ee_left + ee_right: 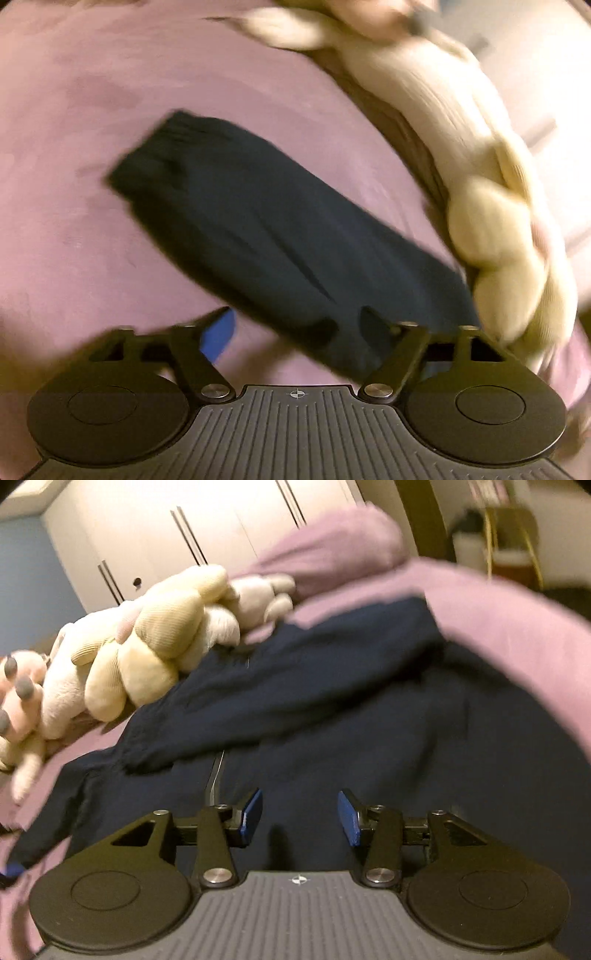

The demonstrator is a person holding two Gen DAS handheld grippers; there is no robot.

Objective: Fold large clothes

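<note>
A dark navy garment (258, 221) lies slantwise on the pink sheet (92, 184) in the blurred left wrist view. My left gripper (295, 325) is open just above its near end. The blue left pad (218, 336) hangs over bare sheet, and the right finger (373, 321) is over the cloth. In the right wrist view the navy garment (351, 720) fills the middle, with a sleeve (280, 690) folded across it. My right gripper (301, 818) hovers over the cloth, open, with nothing pinched between its blue pads (253, 816).
Cream plush toys (461, 155) line the bed's right edge, and they are at the left in the other view (147, 653). A bunched pink blanket (480, 602) borders the garment. White wardrobe doors (184, 535) stand behind. A gold-framed stand (513, 535) is far right.
</note>
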